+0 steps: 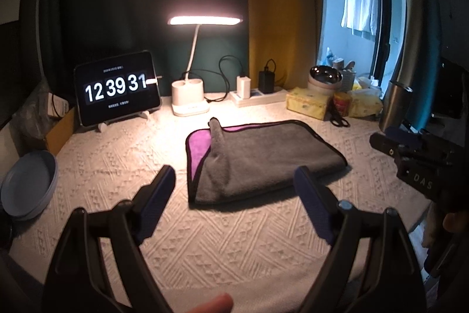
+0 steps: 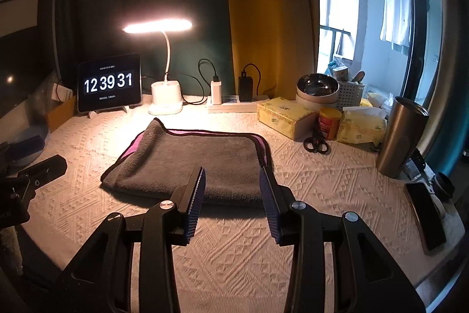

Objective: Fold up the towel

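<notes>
A grey towel (image 1: 263, 157) with a purple underside and black trim lies folded on the cream textured table cover. Its far left corner is rumpled and stands up. It also shows in the right wrist view (image 2: 190, 163). My left gripper (image 1: 234, 181) is open and empty, held above the cover just short of the towel's near edge. My right gripper (image 2: 231, 175) is open and empty, over the towel's near right edge. The right gripper's body shows at the right edge of the left wrist view (image 1: 410, 154).
A tablet clock (image 1: 117, 91), a lit desk lamp (image 1: 190, 101) and a power strip (image 1: 258, 97) line the back. Tissue boxes (image 2: 284, 116), a red can (image 2: 329, 123), scissors (image 2: 315, 144), a steel tumbler (image 2: 401, 137) and a phone (image 2: 425, 216) stand right. A blue plate (image 1: 27, 184) sits left.
</notes>
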Tool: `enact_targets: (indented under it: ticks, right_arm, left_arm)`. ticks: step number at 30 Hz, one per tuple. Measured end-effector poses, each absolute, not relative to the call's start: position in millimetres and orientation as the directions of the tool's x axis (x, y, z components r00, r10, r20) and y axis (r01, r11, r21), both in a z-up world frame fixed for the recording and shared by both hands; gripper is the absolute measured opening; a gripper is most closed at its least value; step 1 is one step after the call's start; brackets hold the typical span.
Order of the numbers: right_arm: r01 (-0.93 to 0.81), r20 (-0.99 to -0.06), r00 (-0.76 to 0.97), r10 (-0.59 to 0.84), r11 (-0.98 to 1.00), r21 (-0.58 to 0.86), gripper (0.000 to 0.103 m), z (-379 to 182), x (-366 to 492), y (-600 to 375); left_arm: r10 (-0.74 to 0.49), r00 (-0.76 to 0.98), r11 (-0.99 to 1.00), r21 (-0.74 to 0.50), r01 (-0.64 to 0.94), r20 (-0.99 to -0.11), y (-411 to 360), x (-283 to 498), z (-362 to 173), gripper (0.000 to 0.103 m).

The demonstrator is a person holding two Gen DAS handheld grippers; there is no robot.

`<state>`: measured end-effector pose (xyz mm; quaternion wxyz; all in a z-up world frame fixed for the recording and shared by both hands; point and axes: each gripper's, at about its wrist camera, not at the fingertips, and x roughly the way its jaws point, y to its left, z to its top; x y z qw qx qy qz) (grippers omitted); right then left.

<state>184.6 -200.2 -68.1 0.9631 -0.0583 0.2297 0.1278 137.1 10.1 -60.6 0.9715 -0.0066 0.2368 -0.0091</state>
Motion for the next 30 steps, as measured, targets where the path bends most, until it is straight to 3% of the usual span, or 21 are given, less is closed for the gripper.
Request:
enact_targets:
  ticks: [7,15,19,25,30]
  right_arm:
    - [-0.271,-0.414,0.882,0.224,0.961,-0.057,0.041,-53.3,153.6,-205.7]
    - [-0.257,-0.314,0.923,0.224,0.964,-0.067,0.041,-26.6,112.0,-217.1]
    - [-0.267,-0.261,0.934,0.243,0.962,-0.063,0.056,-18.7,89.6,-220.0]
    - [-0.257,-0.171,0.954,0.246,0.965,-0.045,0.059,-14.6,52.6,-229.7]
    - [-0.223,-0.121,0.969,0.216,0.973,-0.052,0.064,-18.9,29.1,-240.3]
  left_arm:
    - [-0.003,0.916,1.000,0.000,0.003,-0.401,9.2,107.0,-44.3,0.084]
    - [0.045,0.969,0.999,0.002,-0.046,-0.242,11.6,65.0,-16.0,0.086]
    - [0.046,0.981,0.999,-0.017,-0.050,-0.188,14.3,45.2,-6.0,0.096]
    - [0.039,0.993,0.995,-0.089,-0.049,-0.112,18.9,8.1,1.7,0.097]
    - [0.034,0.999,0.997,-0.070,-0.036,-0.026,19.5,-15.8,-1.5,0.099]
